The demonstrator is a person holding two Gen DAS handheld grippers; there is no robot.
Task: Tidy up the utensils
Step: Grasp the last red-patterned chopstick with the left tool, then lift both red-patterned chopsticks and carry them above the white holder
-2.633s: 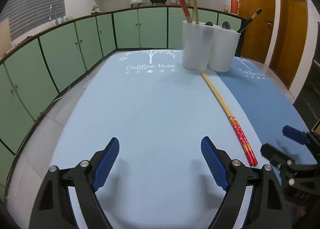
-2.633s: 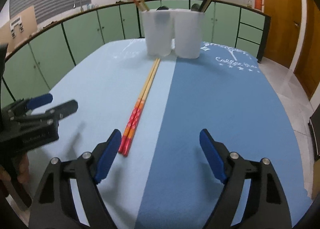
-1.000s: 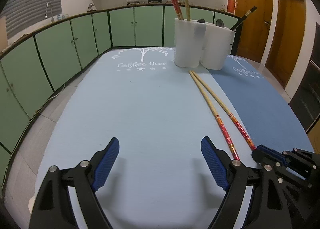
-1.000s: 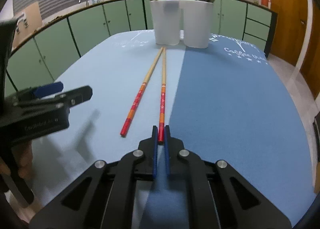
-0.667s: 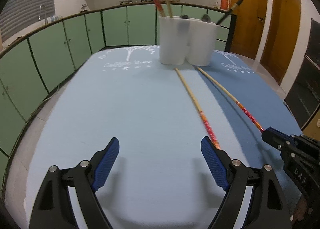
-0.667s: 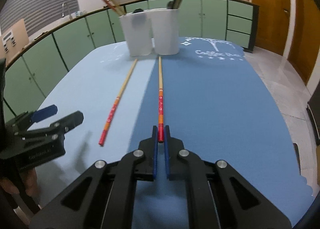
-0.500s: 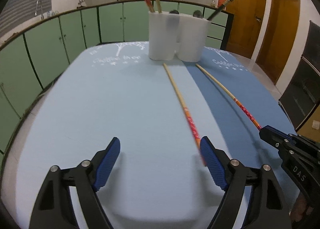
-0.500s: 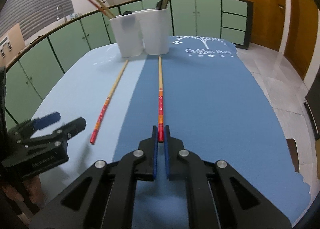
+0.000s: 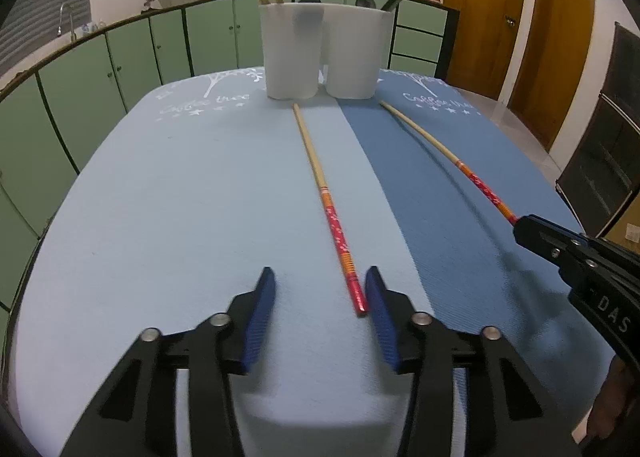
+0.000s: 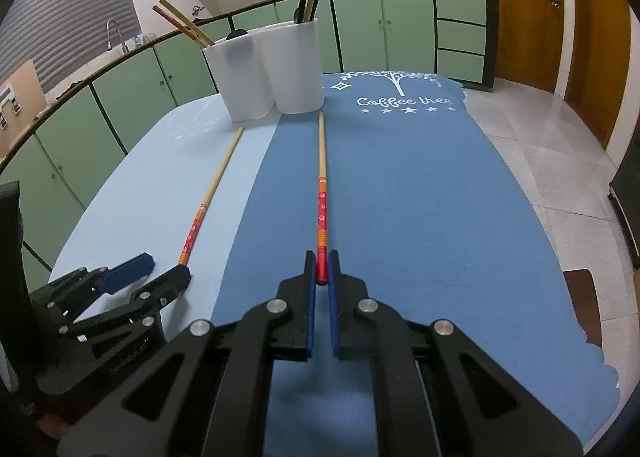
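Red at its near end and bare bamboo at its far end, the loose chopstick (image 9: 329, 213) lay flat on the tabletop (image 9: 168, 193), its long axis running away from you toward the 2 white holders (image 9: 320, 53). Your left gripper (image 9: 320, 305) was the nearer one: the red tip sat between its fingers, close against the right pad, and those fingers were closing without yet pressing on it. Your right gripper (image 10: 321, 277) was clamped on the red end of the second chopstick (image 10: 321, 193), which pointed the same way, straight at the holders. I judged that the left fingers needed to centre on the tip before pinching.
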